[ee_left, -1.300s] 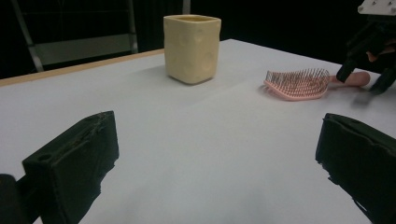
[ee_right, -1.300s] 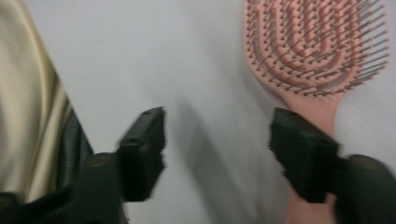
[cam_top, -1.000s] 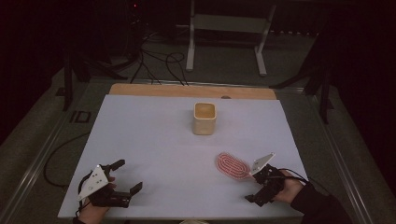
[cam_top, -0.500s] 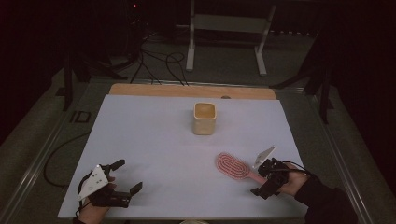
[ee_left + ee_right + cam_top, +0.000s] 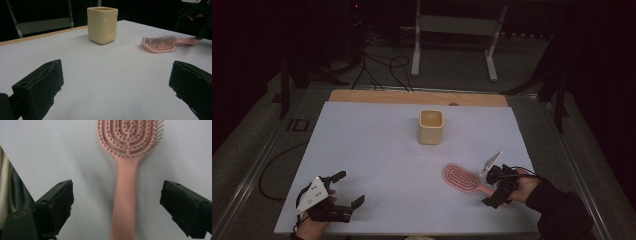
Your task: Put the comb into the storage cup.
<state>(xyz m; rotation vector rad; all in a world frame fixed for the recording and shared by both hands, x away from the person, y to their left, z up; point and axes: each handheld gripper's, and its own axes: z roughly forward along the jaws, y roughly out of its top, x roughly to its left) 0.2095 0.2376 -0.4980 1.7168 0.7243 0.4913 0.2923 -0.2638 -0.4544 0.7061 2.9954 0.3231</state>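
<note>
White table under dim light, dark room all around, cables on the floor beyond. The pink hairbrush lies flat near the right front edge, bristles up, handle pointing toward the person. The right gripper is right over that handle, jaws spread wide with the handle running up between them, not touching either. Over at the front left corner, the left gripper sits low, jaws spread on nothing. A yellow cup stands upright mid-table, well apart from the brush.
</note>
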